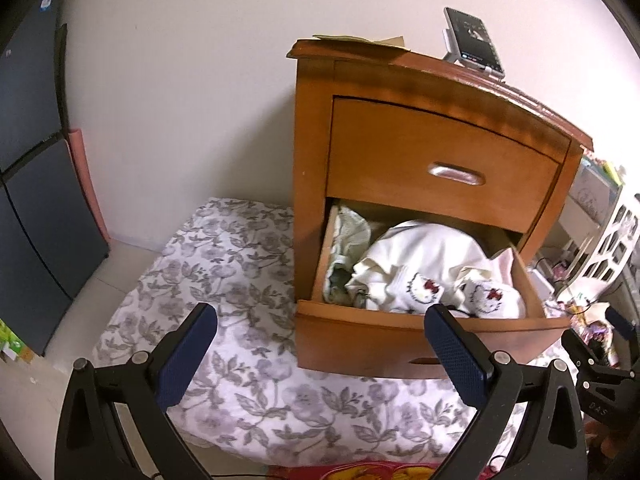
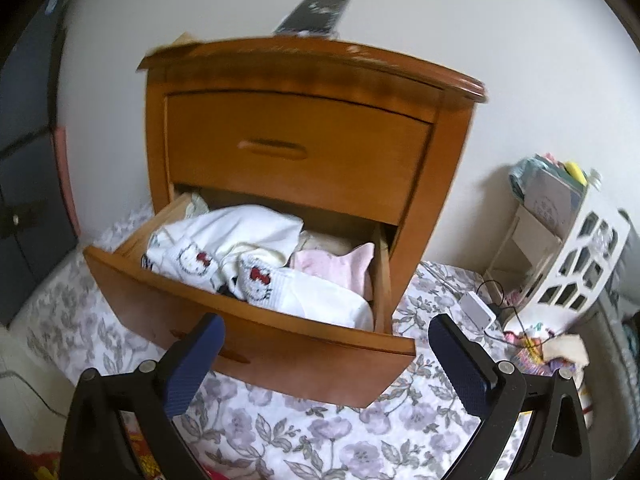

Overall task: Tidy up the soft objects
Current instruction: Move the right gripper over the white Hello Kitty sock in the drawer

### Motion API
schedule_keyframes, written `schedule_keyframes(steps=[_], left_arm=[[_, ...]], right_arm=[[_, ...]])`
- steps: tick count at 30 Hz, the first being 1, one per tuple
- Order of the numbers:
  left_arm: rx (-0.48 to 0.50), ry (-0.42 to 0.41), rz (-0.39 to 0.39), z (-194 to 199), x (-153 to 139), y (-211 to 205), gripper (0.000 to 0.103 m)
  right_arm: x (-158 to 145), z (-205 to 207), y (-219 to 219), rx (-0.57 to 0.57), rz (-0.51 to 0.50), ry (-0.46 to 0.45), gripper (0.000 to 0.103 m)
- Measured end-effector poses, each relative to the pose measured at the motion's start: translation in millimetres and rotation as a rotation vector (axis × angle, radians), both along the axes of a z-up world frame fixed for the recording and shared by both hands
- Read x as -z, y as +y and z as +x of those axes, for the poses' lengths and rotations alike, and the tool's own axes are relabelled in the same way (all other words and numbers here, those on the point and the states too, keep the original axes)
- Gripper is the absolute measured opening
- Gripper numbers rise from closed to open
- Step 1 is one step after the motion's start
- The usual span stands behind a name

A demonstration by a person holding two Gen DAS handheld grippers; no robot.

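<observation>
The left tool (image 1: 320,336) is spread wide and holds nothing, hovering over the floral sheet (image 1: 240,264) just before the open lower drawer (image 1: 400,340). The right tool (image 2: 326,340) is likewise spread and empty, its fingers either side of the drawer's front right corner, not touching it as far as can be seen. In the left view the right tool shows as a dark shape at the right edge.

The drawer is pulled out of the wooden nightstand (image 1: 312,160), which stands on the sheet. It is heaped with soft things: two white cat-face socks (image 2: 224,268) lie against the front edge on a cream cloth (image 1: 424,248); a pink cloth (image 2: 340,268) sits at the right side, and a greenish cloth (image 1: 348,240) is tucked at the left back corner.

The upper drawer (image 1: 440,160) is closed. On the nightstand top a phone (image 1: 474,40) leans against the wall near the back edge, with paper (image 1: 360,40) at the left back corner. To the right of the nightstand stands a white rack (image 2: 580,256)
</observation>
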State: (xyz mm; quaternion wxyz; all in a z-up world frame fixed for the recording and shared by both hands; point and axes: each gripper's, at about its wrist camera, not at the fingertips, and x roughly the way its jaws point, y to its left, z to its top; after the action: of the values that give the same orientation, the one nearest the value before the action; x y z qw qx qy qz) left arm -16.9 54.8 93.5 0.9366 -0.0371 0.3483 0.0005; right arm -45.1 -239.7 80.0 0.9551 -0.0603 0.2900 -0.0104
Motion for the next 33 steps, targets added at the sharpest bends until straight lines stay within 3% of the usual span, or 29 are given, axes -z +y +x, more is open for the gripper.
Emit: schedule_keyframes(steps=[5,10,15,18,23,27,33], left_arm=[[0.028,-0.008,-0.002,3,5,-10,0.103],[0.052,-0.015,-0.056,10,12,-14,0.103],[0.057,-0.092,-0.082,14,12,-16,0.103],[0.065,-0.095,-0.078,21,13,-17,0.103],[0.08,-0.074,-0.167,33,22,-16,0.103],[0.075,-0.083,-0.124,41,24,-21,0.103],[0.116,-0.088,-0.121,58,18,-27,0.103]], right_arm=[[-2,-1,-14,0.035,0.056,-0.011,0.103],[2,4,-21,0.047,0.106,0.003,0.103],[6,12,-25,0.044,0.14,-0.005,0.103],[5,16,-26,0.045,0.151,-0.008,0.103],[3,26,-24,0.046,0.14,0.006,0.103],[4,33,-18,0.036,0.108,-0.017,0.103],[-3,46,-17,0.036,0.131,-0.058,0.103]])
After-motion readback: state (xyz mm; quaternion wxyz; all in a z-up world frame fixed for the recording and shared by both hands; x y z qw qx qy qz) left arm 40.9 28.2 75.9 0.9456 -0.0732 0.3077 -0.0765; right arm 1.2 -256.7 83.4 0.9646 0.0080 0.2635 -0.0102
